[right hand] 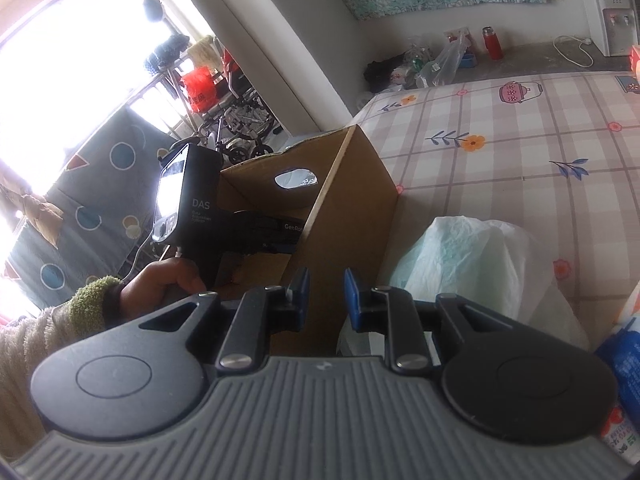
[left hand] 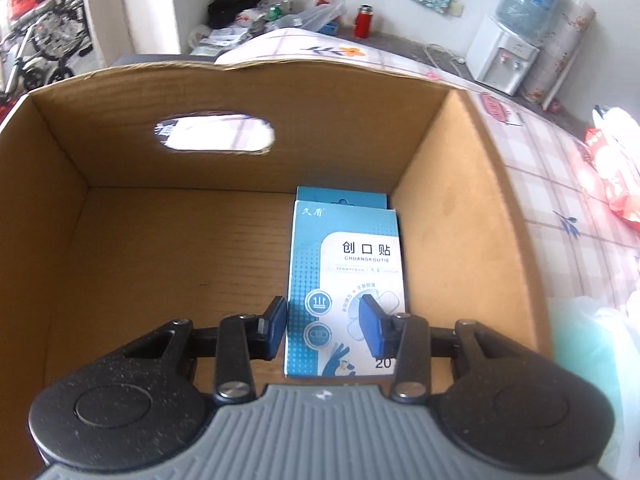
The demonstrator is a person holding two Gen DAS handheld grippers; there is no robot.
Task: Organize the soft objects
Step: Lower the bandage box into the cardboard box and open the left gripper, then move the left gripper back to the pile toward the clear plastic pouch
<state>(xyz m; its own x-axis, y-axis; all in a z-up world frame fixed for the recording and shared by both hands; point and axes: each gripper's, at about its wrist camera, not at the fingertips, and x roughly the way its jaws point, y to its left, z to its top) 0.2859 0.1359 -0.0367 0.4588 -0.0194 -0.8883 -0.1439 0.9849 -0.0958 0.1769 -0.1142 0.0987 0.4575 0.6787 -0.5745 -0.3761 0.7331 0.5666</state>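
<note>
Across the checked, flower-printed bed cover (right hand: 520,152), a brown corrugated cardboard box (left hand: 440,184) with an oval hand-hole cut in its far wall. Down inside that box, against the right wall, two flat blue-and-white bandage packs (left hand: 346,280), the nearer one overlapping the farther, printed card with a glossy face and rounded white label. Directly over the near pack, left tongs (left hand: 324,320) spread wide and released, gripping nothing: left blue pad just off the pack's left edge, right pad in front of its lower right part; whether pads touch the card, cannot tell. Outside the box, just beside its right wall, a crumpled pale green-and-white plastic bag (right hand: 472,264), soft and translucent. Facing the box's outer corner and the bag, right tongs (right hand: 326,300), parted and empty, blue pads apart with cardboard visible between them. Lower left in the right wrist view, a hand (right hand: 160,284) in a fuzzy green cuff around the black handle of the other device. Beyond the bed, grey floor with a red flask (left hand: 363,21), a white water dispenser (left hand: 504,56), scattered bags, floral cloth on the wall, bright window.
</note>
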